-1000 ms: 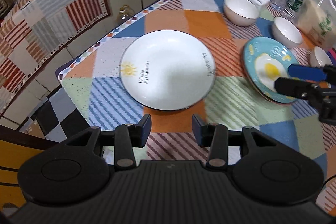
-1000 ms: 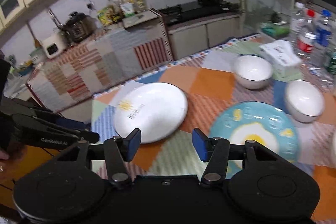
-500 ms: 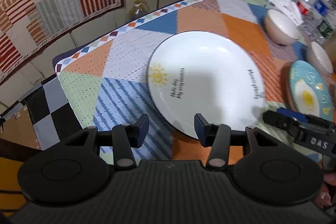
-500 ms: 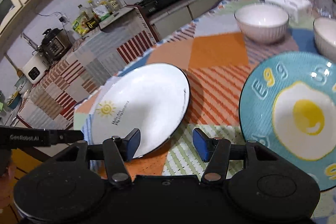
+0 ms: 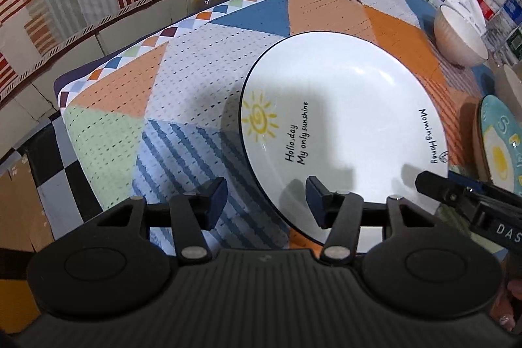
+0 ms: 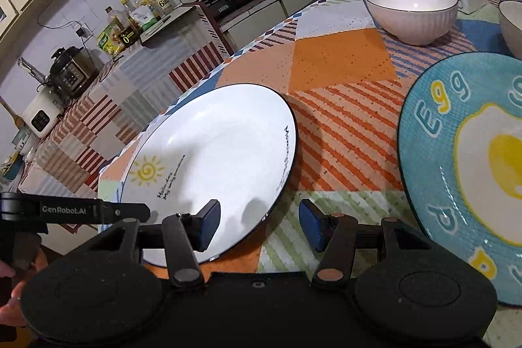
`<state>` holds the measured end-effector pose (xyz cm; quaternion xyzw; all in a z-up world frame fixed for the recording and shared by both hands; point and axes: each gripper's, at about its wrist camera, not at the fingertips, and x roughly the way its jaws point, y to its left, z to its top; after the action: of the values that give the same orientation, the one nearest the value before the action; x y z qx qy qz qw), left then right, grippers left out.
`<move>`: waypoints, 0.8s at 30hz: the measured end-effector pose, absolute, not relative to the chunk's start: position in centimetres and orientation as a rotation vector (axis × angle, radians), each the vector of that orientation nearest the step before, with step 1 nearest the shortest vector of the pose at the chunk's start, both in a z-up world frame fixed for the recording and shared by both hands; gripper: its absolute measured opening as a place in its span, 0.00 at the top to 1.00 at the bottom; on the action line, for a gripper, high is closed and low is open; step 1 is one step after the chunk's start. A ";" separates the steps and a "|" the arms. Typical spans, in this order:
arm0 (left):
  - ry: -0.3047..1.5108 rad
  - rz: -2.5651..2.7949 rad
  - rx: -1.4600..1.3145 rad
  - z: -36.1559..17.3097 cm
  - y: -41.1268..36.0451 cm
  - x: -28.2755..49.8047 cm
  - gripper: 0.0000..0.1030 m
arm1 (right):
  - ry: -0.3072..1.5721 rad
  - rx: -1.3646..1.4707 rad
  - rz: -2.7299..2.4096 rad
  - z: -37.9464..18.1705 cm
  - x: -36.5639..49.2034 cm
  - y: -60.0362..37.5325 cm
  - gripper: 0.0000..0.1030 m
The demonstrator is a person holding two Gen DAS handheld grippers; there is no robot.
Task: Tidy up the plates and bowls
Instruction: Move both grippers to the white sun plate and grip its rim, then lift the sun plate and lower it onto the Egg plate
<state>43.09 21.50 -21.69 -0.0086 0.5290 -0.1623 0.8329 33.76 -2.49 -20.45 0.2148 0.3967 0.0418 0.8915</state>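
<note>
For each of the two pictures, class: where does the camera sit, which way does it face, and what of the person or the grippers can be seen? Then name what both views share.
Left wrist: sits on the left gripper, facing steeply down at the white plate; jaws apart astride its near rim; the right gripper's finger enters at right.
Right wrist: sits on the right gripper, facing down and across the table toward the kitchen counter; the left gripper and a hand show at left.
Shared: white plate, egg plate, white bowl.
</note>
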 end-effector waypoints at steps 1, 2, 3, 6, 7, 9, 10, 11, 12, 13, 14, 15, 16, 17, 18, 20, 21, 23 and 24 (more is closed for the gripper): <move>1.127 -0.344 -0.024 -21.8 21.5 43.3 0.49 | 0.824 0.441 0.083 -20.5 33.9 -2.4 0.49; 1.132 -0.348 -0.034 -22.0 21.6 43.4 0.49 | 0.829 0.439 0.081 -20.7 34.1 -2.4 0.54; 1.130 -0.352 -0.044 -22.1 21.6 43.5 0.49 | 0.838 0.441 0.079 -20.8 34.3 -2.3 0.56; 1.107 -0.360 -0.012 -22.2 21.4 43.6 0.50 | 0.851 0.476 0.087 -21.1 34.6 -2.3 0.57; 1.104 -0.362 -0.001 -22.2 21.3 43.6 0.51 | 0.854 0.499 0.097 -21.2 34.6 -2.4 0.57; 1.097 -0.367 0.026 -22.2 21.0 43.6 0.51 | 0.854 0.498 0.089 -21.2 34.8 -2.0 0.57; 1.094 -0.368 0.032 -22.2 20.9 43.6 0.52 | 0.850 0.489 0.084 -21.2 34.9 -1.8 0.57; 1.094 -0.376 0.027 -22.2 20.8 43.5 0.56 | 0.845 0.478 0.079 -21.2 34.9 -1.6 0.59; 1.096 -0.386 0.022 -22.2 20.7 43.5 0.65 | 0.842 0.465 0.073 -21.2 34.9 -1.5 0.63; 1.102 -0.388 0.018 -22.1 20.5 43.6 0.65 | 0.840 0.434 0.057 -21.2 34.9 -1.3 0.76; 1.105 -0.378 0.026 -22.0 20.2 43.5 0.65 | 0.838 0.406 0.047 -21.2 34.8 -1.1 0.76; 1.108 -0.374 0.042 -22.0 20.0 43.5 0.65 | 0.837 0.408 0.058 -21.3 34.8 -1.3 0.77; 1.112 -0.371 0.053 -21.9 19.8 43.4 0.65 | 0.839 0.414 0.064 -21.2 34.8 -1.5 0.78; 1.112 -0.364 0.059 -21.7 19.7 43.2 0.65 | 0.844 0.412 0.069 -21.2 34.9 -1.6 0.78; 1.108 -0.362 0.066 -21.4 19.6 43.0 0.65 | 0.845 0.389 0.075 -21.0 34.8 -1.6 0.78; 1.097 -0.369 0.096 -20.9 19.3 42.2 0.66 | 0.842 0.349 0.099 -20.5 34.5 -1.5 0.78; 1.087 -0.374 0.110 -20.5 19.1 41.6 0.66 | 0.851 0.356 0.106 -20.4 34.3 -1.7 0.78; 1.069 -0.376 0.129 -19.8 18.8 40.4 0.66 | 0.848 0.353 0.116 -20.0 33.8 -2.1 0.78; 1.064 -0.371 0.134 -19.3 18.6 39.8 0.66 | 0.845 0.353 0.117 -19.8 33.5 -2.3 0.78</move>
<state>39.79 18.63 -19.32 0.0633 0.5041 -0.1759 0.8432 33.54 -2.28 -19.75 0.1705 0.4077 0.0563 0.8953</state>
